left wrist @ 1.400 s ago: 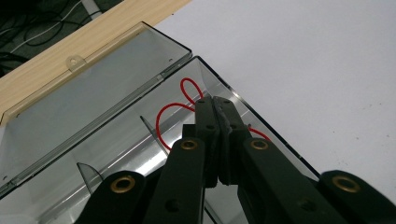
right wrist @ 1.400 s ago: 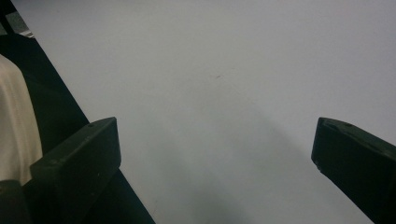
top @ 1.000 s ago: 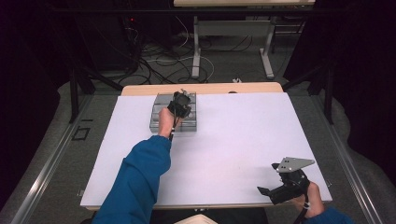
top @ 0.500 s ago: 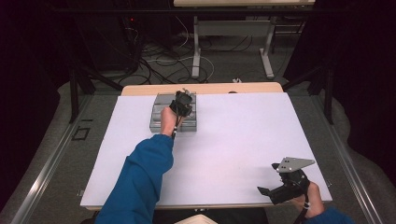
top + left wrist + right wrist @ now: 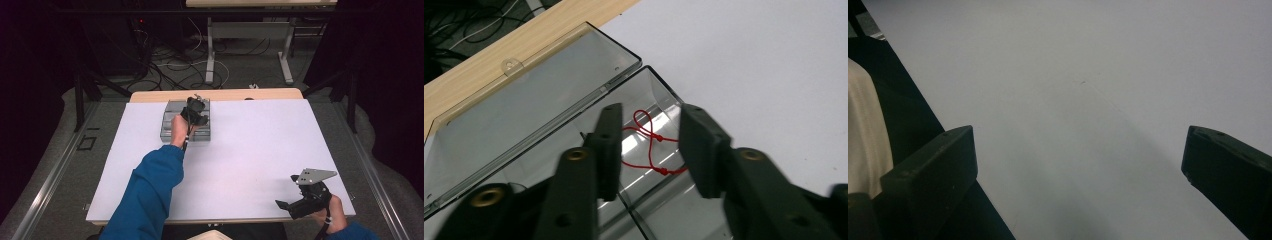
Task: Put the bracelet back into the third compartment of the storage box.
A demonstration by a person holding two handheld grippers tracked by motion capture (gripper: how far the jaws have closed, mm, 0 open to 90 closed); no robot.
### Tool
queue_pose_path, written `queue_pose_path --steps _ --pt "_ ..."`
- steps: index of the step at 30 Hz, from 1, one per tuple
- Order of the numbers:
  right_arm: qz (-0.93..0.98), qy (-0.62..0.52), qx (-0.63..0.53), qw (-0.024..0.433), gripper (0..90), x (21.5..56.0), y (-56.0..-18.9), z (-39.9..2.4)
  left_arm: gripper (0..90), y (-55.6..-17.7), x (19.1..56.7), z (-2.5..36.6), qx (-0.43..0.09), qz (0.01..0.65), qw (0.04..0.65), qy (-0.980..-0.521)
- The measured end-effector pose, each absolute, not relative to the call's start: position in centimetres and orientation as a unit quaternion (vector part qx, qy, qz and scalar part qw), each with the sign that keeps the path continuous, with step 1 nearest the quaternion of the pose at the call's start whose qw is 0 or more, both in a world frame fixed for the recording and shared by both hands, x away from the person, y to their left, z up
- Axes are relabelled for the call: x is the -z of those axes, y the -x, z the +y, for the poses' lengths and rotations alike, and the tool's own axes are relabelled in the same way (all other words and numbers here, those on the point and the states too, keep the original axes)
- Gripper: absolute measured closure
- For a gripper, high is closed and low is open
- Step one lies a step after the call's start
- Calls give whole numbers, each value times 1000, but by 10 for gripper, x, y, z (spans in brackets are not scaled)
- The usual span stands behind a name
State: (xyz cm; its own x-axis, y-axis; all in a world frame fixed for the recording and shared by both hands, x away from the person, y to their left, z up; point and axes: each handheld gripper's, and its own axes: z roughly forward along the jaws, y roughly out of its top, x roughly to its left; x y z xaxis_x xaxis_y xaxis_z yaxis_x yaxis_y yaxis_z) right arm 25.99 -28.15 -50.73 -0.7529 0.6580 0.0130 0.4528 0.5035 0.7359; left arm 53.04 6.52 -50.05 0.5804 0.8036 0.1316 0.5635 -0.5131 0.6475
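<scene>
- Box work is my reading of the step in hand: I have the left tool (image 5: 649, 150) poised over an open clear plastic box (image 5: 549, 100) at the far edge of the surface (image 5: 260, 150), lid laid back flat toward the wooden strip.
- A red string (image 5: 649, 140) lies looped on the floor of the end compartment, showing between the jaws in the left gripper view.
- The left tool's jaws stand partly apart, gripping nothing; whether their tips touch the box floor I cannot tell.
- The next move, as I judge it, calls for lowering the jaws straight down around the loops and closing gently; the string is thin and limp, so I would aim for the knotted crossing and keep clear of the compartment walls.
- The right tool (image 5: 300, 202) rests idle at the near right corner of the surface, well apart from the box.
- In the right gripper view its jaws stand wide apart over bare white surface, empty.
</scene>
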Motion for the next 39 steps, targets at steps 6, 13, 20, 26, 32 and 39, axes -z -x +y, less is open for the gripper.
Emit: queue_pose_path --steps 6,13,20,26,32,39 --pt "856 -324 -379 135 11 507 -260 -282 318 -520 494 71 -192 402 279 -850" --pt "857 -323 -379 135 11 507 -260 -281 168 -503 496 84 -180 405 286 -850" --pt "856 -324 -379 136 11 507 -260 -281 106 -482 499 94 -172 395 293 -854" --pt "859 -321 -377 132 11 507 -260 -281 42 -464 503 99 -164 387 298 -857" --pt "858 -321 -377 136 11 507 -260 -281 5 -447 505 103 -163 381 298 -860" --pt "858 -321 -378 135 11 507 -260 -281 4 -422 504 105 -163 367 307 -863"
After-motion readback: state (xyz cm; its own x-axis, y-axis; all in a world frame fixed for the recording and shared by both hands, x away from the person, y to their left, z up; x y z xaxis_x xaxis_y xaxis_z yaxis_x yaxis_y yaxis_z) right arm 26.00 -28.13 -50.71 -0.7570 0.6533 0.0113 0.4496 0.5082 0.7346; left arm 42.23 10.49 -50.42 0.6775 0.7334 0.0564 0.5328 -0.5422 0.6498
